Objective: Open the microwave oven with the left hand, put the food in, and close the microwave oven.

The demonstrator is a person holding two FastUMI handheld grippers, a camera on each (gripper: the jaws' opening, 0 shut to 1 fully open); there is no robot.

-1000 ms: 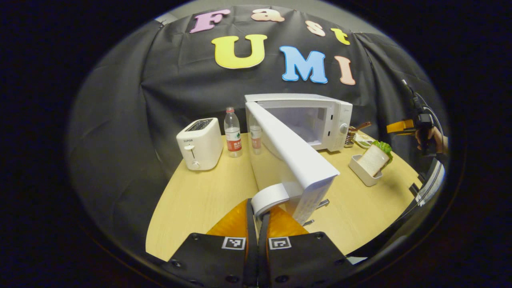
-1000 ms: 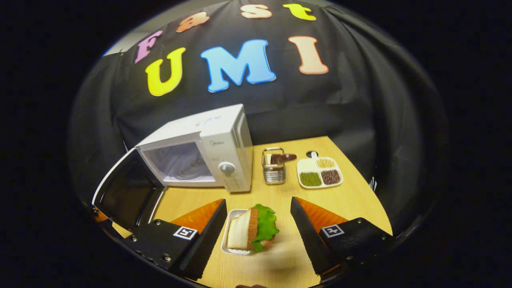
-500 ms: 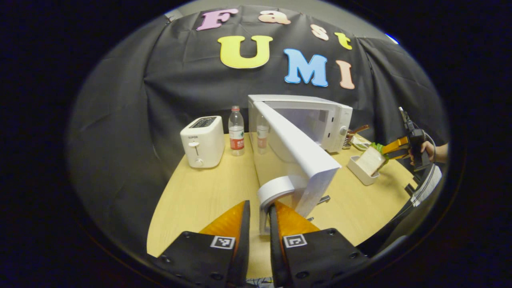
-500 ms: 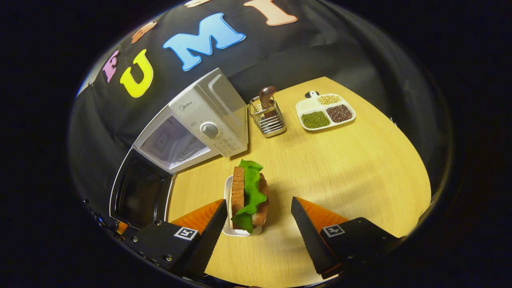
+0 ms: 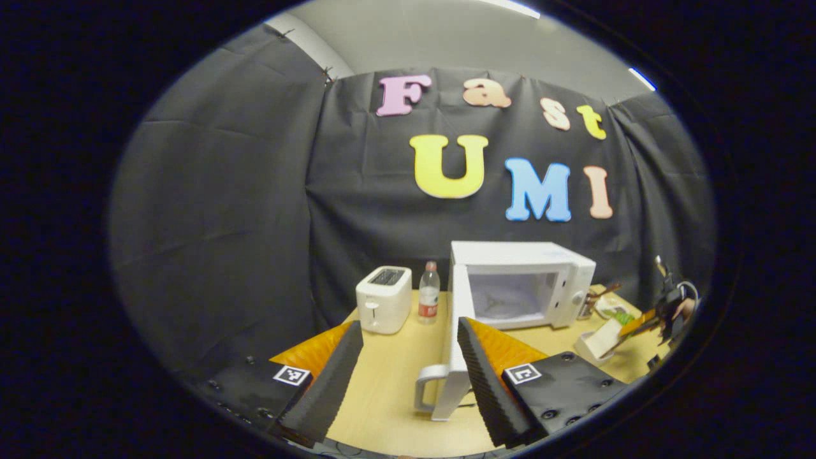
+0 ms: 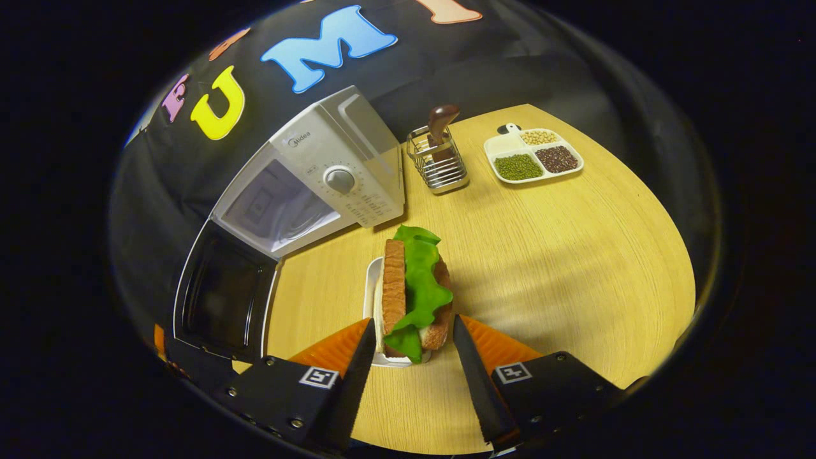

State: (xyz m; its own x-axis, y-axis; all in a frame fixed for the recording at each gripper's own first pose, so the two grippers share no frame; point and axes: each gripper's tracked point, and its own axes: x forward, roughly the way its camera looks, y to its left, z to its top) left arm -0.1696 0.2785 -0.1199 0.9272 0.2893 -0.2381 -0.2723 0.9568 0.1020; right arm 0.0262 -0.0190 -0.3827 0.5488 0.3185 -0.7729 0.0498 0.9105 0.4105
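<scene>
The sandwich (image 6: pixel 414 290) stands on edge in its small white tray (image 6: pixel 370 299) on the wooden table (image 6: pixel 561 255), just in front of the microwave (image 6: pixel 312 185). The right gripper (image 6: pixel 409 354) has its fingers spread on either side of the sandwich's near end; a slim gap shows by each finger, so they flank it without yet pressing. Half a second ago those fingers stood wider and farther back, so the right gripper has closed in and narrowed for the grasp.

The left gripper (image 5: pixel 408 363) is open, holding nothing. A second ago it was pinched on the door handle (image 5: pixel 426 389); since then it has let go and drawn back and upward, leaving the microwave door (image 5: pixel 454 357) swung wide with its edge toward that camera. In the left gripper view the right gripper (image 5: pixel 637 326) appears far off at the tray, held by a hand (image 5: pixel 685 309).

By my reading, the opening step is finished and the cavity (image 5: pixel 507 299) is free to receive food; the step in hand is the pickup. Farther out on the table sit a toaster (image 5: pixel 382 299) and a water bottle (image 5: pixel 428 293) left of the microwave, and a wire caddy (image 6: pixel 438 162) and a divided dish of beans (image 6: pixel 534 156) to its right.
</scene>
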